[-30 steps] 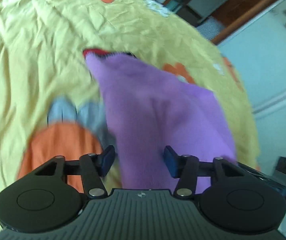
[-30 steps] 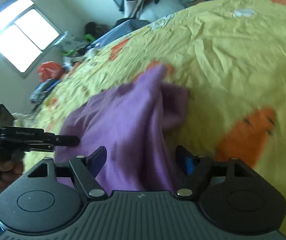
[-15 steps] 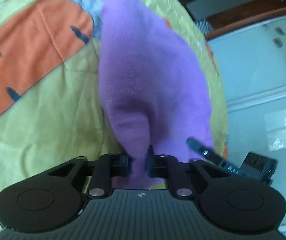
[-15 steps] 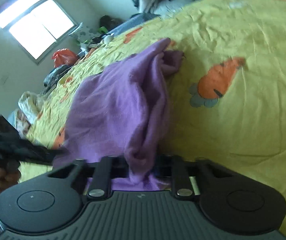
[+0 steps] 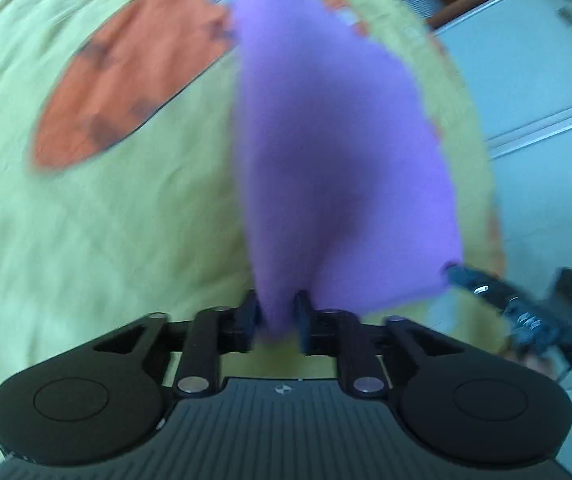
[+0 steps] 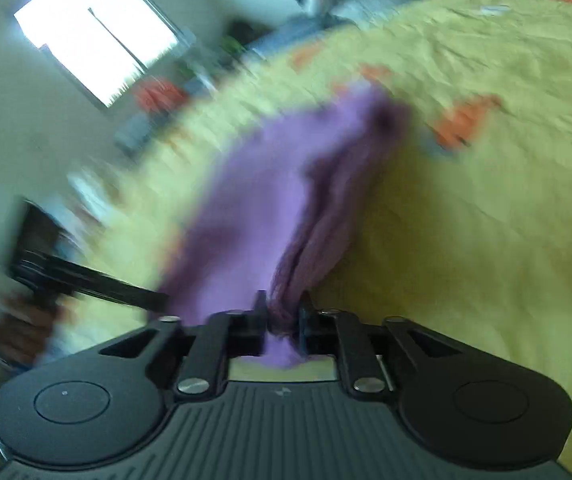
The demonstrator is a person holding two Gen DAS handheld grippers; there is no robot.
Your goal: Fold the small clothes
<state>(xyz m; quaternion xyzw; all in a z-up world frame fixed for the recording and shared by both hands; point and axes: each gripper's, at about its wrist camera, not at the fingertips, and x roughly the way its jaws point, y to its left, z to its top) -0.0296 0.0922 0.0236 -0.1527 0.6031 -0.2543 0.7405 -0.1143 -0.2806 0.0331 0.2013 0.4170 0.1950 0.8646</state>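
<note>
Purple garment [image 5: 338,152], stretched above the yellow bed sheet [image 5: 105,240], runs toward twelve o'clock from both left tongs [image 5: 277,316] and right tongs [image 6: 281,316], each pinching one near corner, jaws having just eased slightly.

Left gripper [image 5: 277,312] and right gripper [image 6: 282,316] seemingly clamped, fingers nearly together.
</note>
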